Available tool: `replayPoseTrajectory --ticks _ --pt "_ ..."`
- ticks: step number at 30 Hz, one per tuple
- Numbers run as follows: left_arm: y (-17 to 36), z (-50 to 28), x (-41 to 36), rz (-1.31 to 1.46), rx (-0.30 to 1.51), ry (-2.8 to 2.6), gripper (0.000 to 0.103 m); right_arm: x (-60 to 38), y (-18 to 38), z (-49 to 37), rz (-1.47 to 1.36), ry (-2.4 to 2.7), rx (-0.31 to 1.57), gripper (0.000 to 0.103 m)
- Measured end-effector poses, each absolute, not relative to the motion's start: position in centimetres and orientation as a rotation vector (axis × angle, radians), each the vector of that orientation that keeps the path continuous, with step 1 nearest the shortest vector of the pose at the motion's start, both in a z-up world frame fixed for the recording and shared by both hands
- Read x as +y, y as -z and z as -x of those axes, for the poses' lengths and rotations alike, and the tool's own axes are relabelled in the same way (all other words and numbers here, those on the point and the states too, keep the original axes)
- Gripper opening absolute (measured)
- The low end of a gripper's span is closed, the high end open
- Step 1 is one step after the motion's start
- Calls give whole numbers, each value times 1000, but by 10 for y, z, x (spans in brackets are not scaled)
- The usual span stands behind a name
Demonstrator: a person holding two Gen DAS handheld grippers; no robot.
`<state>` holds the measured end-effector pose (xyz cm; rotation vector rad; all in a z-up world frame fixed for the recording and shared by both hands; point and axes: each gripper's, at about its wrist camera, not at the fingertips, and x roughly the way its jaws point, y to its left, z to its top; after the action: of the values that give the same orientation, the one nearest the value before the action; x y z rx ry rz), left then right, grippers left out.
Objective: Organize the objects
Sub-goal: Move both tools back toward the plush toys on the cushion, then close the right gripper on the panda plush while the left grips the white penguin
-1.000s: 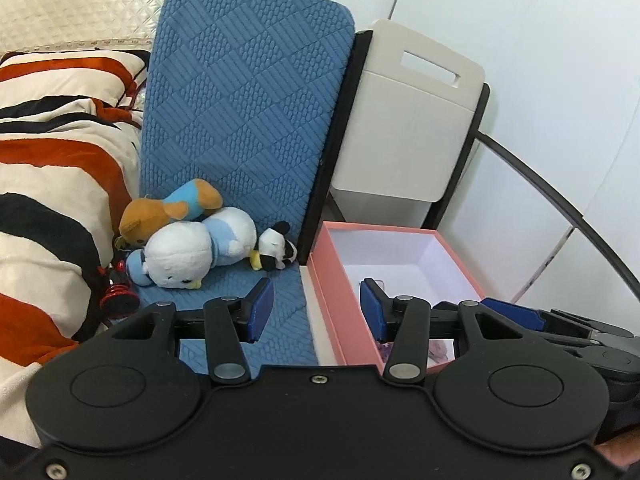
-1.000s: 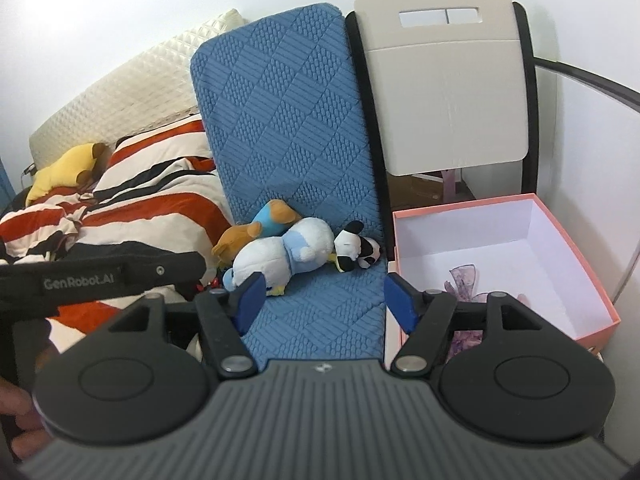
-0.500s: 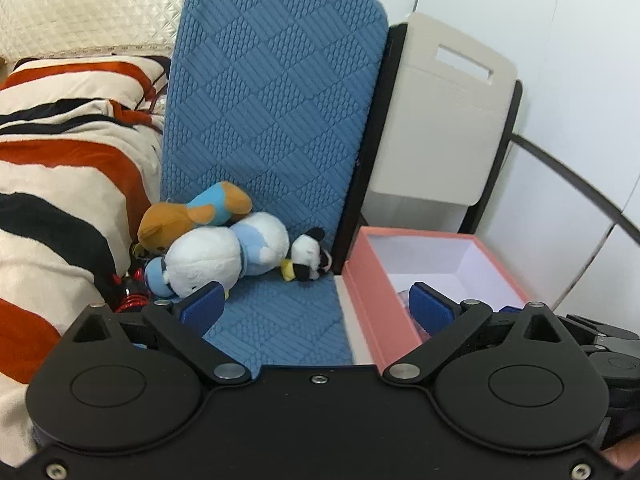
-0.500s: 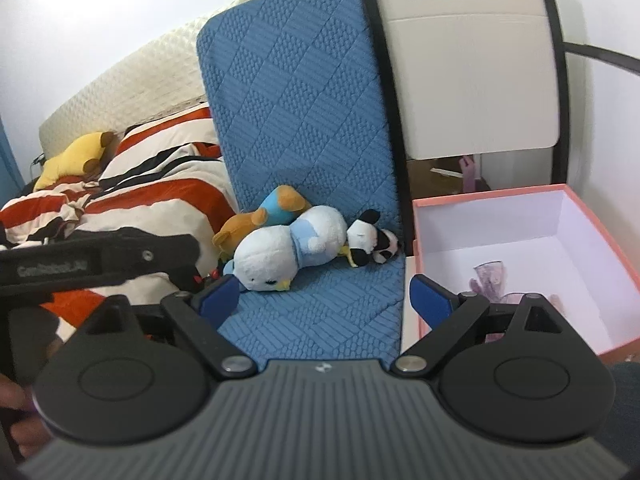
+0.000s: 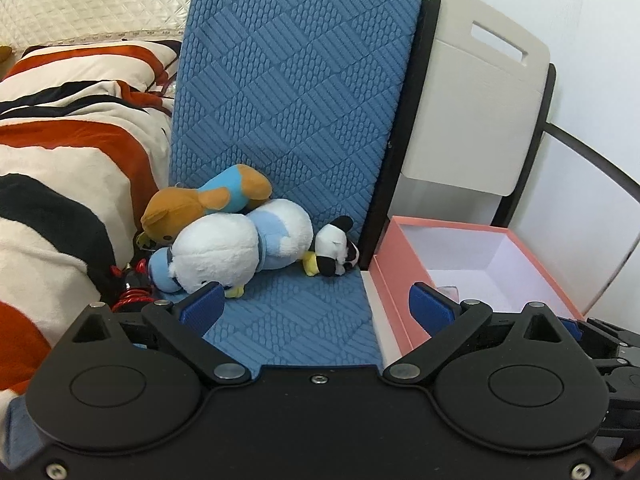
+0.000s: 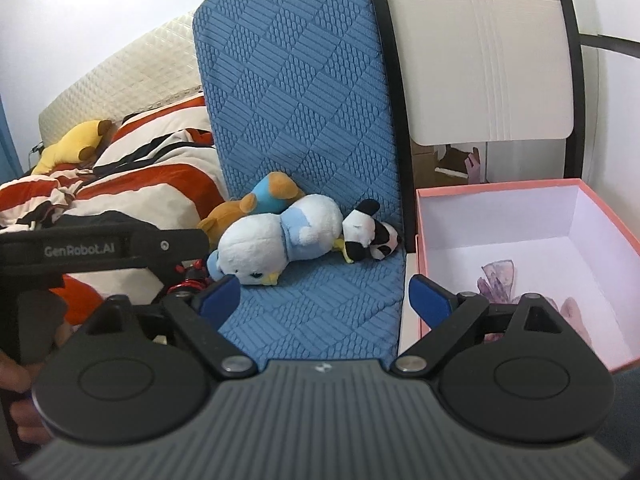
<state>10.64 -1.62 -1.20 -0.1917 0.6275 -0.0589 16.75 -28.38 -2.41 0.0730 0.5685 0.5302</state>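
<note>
Three plush toys are lying heaped on the blue quilted cushion (image 5: 288, 128): a white-and-blue duck (image 5: 240, 256), an orange bear (image 5: 200, 204) behind it and a small panda (image 5: 334, 252) beside it, all just left of the open pink box (image 5: 400, 280), probably their destination. The left gripper (image 5: 316, 304) is hanging wide, nothing between its pads, having just been opening. The right gripper (image 6: 324, 300) is standing open too, its jaws lately narrowing a little, empty, aimed at the cushion before the duck.

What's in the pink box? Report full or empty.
Nearly empty: the pink box shows bare white floor, with only purple translucent bits near its front.
</note>
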Motion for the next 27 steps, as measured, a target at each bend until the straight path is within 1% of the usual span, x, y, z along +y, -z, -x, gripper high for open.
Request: replayPoseTrajectory --ticks 2,7,9,20,27 --pt "19 -115 -16 183 625 51 99 -281 30 -176 -64 -518 571 78" --pt "41 -137 -13 170 630 45 99 -272 45 -195 -54 -518 560 77" --pt "51 -147 -10 159 646 36 99 -269 50 -205 -54 -524 567 74" --pt "91 -203 10 144 685 2 99 -244 59 -260 -9 -554 580 74" --pt "106 -238 16 42 709 -53 99 -223 65 -304 28 -561 594 73"
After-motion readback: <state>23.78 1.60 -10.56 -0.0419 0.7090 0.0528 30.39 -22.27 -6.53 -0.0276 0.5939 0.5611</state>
